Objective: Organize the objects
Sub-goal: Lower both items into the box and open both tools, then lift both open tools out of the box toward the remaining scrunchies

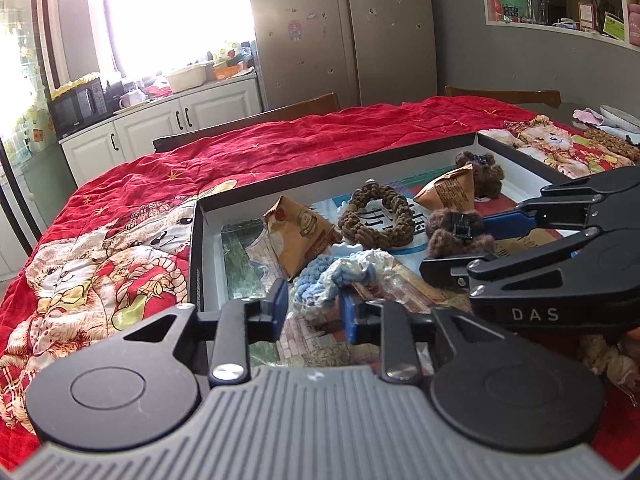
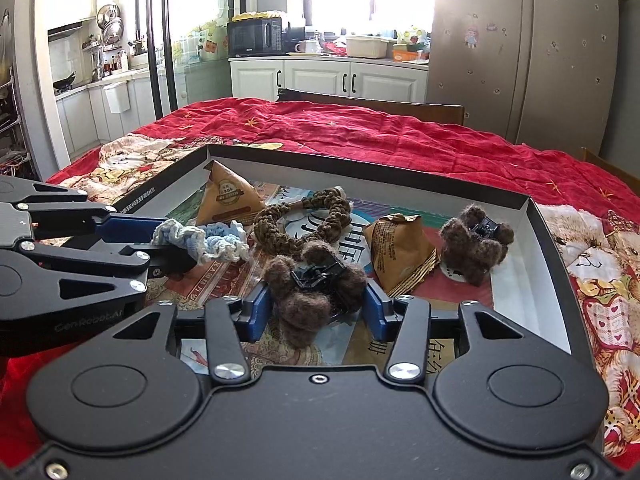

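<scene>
A: Well, what is nearest to the two tools?

B: Nearest, the left gripper (image 1: 314, 310) has its blue pads spread, and the blue-and-white crocheted scrunchie (image 1: 344, 272) lies between them. I cannot tell if the pads touch it. The right gripper (image 2: 318, 306) is spread too, with the near fuzzy brown hair claw (image 2: 316, 284) between its pads; contact is also not clear to me.

A: And where are these things?

B: All are inside the shallow black box (image 2: 550, 240) with white inner walls, which stands on the red quilt (image 2: 360, 128). The floor of the box is covered with printed sheets.

A: What more is in the box, going farther?

B: In the right wrist view, behind the near claw, at about 12 o'clock, lies the braided brown ring (image 2: 308, 220). At 1 o'clock from the claw stands a brown triangular snack packet (image 2: 400, 252), and at 2 o'clock, near the right wall, a second fuzzy brown hair claw (image 2: 474, 240). At 11 o'clock, toward the far left corner, stands another triangular packet (image 2: 228, 196).

A: And beyond the box?

B: Only the quilt with its bear pictures, then, at 12 o'clock and well apart, white cabinets (image 2: 320, 78) with a microwave (image 2: 256, 36) on top.
</scene>
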{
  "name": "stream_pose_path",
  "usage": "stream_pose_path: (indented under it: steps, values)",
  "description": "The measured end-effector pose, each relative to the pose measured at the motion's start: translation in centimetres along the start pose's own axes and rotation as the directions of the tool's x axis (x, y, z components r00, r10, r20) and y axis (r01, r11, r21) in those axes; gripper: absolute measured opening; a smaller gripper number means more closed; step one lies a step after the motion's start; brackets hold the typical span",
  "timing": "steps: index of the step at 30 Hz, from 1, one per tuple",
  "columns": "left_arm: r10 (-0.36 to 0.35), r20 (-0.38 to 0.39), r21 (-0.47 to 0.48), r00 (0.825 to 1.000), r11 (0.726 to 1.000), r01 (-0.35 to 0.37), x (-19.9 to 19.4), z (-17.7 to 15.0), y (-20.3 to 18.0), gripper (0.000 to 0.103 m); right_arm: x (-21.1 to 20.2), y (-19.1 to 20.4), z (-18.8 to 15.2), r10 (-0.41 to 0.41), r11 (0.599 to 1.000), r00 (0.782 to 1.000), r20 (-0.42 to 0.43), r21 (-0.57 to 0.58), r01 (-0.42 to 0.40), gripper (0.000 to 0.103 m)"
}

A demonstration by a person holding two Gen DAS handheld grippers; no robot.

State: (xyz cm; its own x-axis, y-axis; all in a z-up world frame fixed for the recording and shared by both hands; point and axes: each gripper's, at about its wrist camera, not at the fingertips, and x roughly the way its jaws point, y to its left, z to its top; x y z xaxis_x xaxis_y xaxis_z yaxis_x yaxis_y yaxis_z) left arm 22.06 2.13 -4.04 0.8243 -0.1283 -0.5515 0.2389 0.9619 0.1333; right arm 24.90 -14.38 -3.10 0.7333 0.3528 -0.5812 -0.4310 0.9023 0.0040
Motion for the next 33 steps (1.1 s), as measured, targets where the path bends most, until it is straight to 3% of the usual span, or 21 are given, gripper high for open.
stream_pose_path:
  steps: [5, 17, 33]
  values:
    - [0.002, 0.005, 0.002, 1.000, 1.000, -0.002, -0.2, 0.0, -0.1, 0.059, -0.2, -0.1, 0.1, -0.007, 1.000, 1.000, 0.012, 0.007, 0.007, 0.051]
    - [0.016, 0.014, -0.001, 1.000, 1.000, -0.016, -0.9, 0.0, 0.1, 0.066, -0.6, -0.1, 0.2, -0.028, 1.000, 0.999, 0.039, 0.004, 0.028, 0.064]
    - [0.003, 0.083, -0.010, 0.997, 1.000, -0.002, -3.4, 0.0, 0.3, 0.076, -2.8, -0.5, 0.6, -0.030, 0.999, 0.995, 0.094, 0.037, 0.027, 0.064]
